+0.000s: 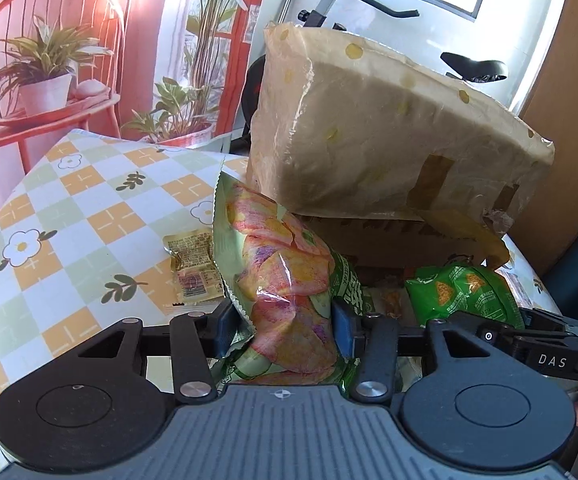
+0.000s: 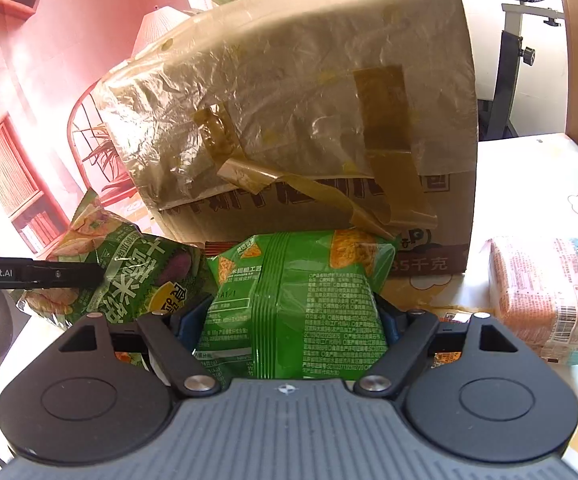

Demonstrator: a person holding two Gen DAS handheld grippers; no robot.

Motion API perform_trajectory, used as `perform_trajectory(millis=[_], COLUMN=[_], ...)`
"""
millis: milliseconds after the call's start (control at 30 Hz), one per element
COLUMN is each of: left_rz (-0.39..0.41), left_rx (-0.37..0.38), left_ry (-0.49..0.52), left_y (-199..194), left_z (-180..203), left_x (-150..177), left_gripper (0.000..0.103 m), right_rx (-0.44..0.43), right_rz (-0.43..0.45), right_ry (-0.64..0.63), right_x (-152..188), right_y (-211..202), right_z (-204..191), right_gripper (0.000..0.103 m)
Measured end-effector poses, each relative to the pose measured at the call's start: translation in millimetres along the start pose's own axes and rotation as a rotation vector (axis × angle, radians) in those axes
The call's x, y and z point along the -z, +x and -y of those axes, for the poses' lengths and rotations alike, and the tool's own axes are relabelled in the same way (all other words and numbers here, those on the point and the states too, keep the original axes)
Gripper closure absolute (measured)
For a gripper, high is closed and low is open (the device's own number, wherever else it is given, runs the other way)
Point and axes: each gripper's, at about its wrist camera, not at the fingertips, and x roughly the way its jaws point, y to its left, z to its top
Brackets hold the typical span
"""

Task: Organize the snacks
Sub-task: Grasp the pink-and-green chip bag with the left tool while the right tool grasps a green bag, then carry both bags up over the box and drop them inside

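On the checked tablecloth (image 1: pixel 89 208) a cardboard box (image 2: pixel 309 120) is standing; left gripper (image 1: pixel 285 326) is pinching the vegetable-crisp bag (image 1: pixel 285 280); right gripper (image 2: pixel 285 320) is clamping the green chip bag (image 2: pixel 301 292).

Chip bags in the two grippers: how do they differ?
The left bag shows pink and yellow chips through a clear window; the right bag is opaque green, its printed back facing the camera. The left bag looks crumpled, the right bag puffed. Both are green and clamped between pads.

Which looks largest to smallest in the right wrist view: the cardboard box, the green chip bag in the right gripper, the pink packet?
1. cardboard box
2. green chip bag, though nearness to the camera enlarges it
3. pink packet
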Motion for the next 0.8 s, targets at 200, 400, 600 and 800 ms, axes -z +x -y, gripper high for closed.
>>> perform_trajectory(millis=[200, 400, 600, 800], left_rz=[0.092, 0.155, 0.211, 0.267], left_rx=[-0.045, -0.062, -0.063, -0.064], left_ry=[0.039, 0.057, 0.075, 0.07], left_y=[-29, -51, -70, -88], left_z=[9, 20, 31, 37], left_x=[-8, -16, -23, -27], left_gripper=[0.055, 0.057, 0.057, 0.057], right_rx=[-0.018, -0.048, -0.081, -0.088], right_rz=[0.025, 0.065, 0.114, 0.132], right_ry=[-0.01, -0.037, -0.063, -0.059], right_x=[-4, -11, -22, -24], right_y=[-13, -25, -39, -45], right_z=[-4, -13, -22, -23], right_gripper=[0.022, 0.022, 0.022, 0.022])
